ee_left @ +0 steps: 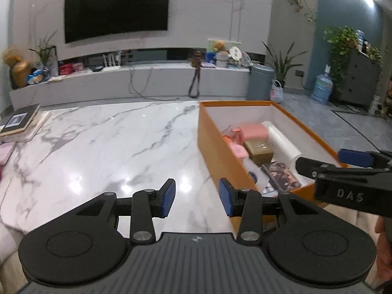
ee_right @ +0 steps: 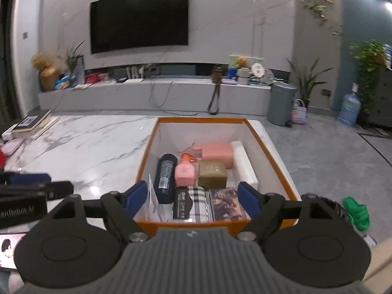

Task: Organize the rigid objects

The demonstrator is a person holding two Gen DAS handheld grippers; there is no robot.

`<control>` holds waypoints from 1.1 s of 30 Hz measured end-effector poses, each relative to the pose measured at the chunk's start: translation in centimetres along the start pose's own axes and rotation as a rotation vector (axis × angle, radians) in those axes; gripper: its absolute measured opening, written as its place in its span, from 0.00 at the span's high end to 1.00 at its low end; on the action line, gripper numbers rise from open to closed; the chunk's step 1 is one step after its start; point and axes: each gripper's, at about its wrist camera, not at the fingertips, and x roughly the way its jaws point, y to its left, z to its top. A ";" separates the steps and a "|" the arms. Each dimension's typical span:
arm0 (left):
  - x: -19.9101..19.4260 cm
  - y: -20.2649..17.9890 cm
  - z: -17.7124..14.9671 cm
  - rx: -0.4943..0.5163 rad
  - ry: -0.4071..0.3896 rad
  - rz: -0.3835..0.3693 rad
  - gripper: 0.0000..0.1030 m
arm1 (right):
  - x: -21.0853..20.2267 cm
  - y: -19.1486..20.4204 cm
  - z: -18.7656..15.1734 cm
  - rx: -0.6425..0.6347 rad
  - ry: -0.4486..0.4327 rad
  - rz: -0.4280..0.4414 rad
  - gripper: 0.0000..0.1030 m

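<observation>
A dark television (ee_right: 139, 18) hung on the pale marble wall (ee_right: 232, 19) at upper centre. Below it ran a long grey console (ee_right: 152, 95). Potted plants (ee_right: 367, 58) stood at right on the grey floor (ee_right: 330, 147).

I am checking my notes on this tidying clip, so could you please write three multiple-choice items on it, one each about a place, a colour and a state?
1. Where does the dark blue bottle lie?
A. in the orange box
B. on the marble table
C. on the floor

2. What colour is the slipper on the floor?
A. red
B. green
C. white

3. How does the right gripper stand?
A. shut on the bottle
B. shut on a book
C. open, holding nothing

Answers:
1 A, it lies among the box's other items.
2 B, it is bright green.
3 C, its blue pads stand apart over the box.
</observation>
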 end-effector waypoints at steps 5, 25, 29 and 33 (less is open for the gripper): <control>-0.1 0.0 -1.6 0.033 -0.030 0.032 0.42 | -0.2 0.8 -2.1 0.005 -0.029 -0.061 0.13; 1.7 0.7 -4.0 0.020 0.071 0.013 0.13 | 2.1 1.1 -4.0 0.009 -0.005 -0.087 0.05; 1.5 0.5 -4.0 0.028 0.063 0.021 0.13 | 2.3 0.9 -4.1 0.013 -0.004 -0.086 0.03; 1.4 0.5 -4.0 0.030 0.070 0.023 0.12 | 2.1 0.8 -4.1 0.018 -0.005 -0.087 0.02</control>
